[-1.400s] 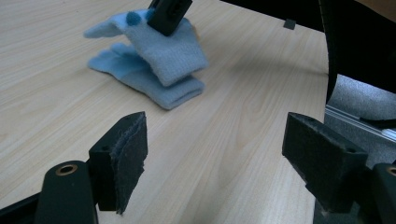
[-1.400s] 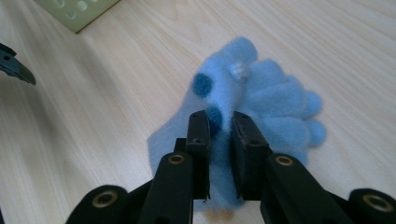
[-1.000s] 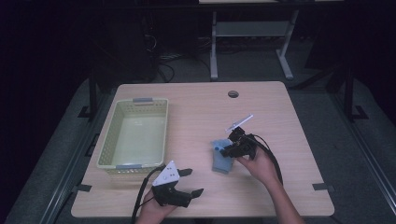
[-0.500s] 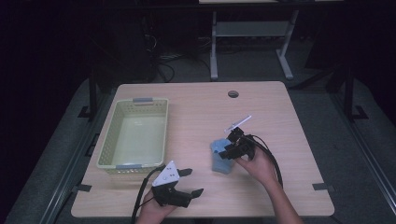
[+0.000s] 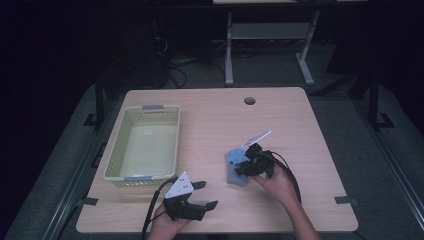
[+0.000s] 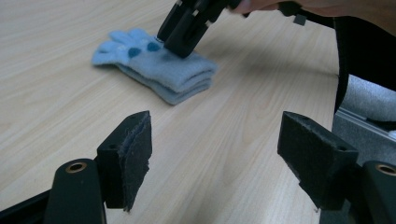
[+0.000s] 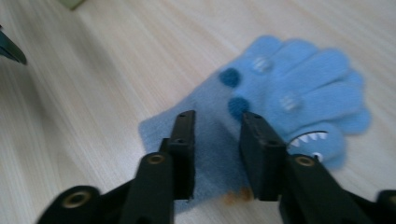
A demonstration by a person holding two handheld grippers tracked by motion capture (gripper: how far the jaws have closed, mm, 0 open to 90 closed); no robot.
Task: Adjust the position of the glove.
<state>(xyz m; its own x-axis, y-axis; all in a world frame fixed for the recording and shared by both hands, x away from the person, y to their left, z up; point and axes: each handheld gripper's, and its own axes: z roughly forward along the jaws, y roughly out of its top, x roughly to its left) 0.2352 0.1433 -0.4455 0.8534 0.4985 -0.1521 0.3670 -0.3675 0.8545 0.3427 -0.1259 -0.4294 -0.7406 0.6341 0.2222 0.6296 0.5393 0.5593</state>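
A light blue knitted glove with dark blue dots and a toothy face lies flat on the wooden table, right of centre. My right gripper points down onto it. In the right gripper view its tips rest on the glove near the cuff, a narrow gap apart. Flat fabric shows between them; the jaws have just been closing. The left gripper view has the right gripper standing on the folded glove. My left gripper hovers near the front edge. Its jaws have just been closing slightly, wide apart and empty.
A pale green plastic basket stands empty on the table's left side. A round cable hole sits near the far edge. Beyond the table stand a dark floor and a metal frame.
The right gripper has shifted slightly on the glove. The left hand and the glove have stayed in place.
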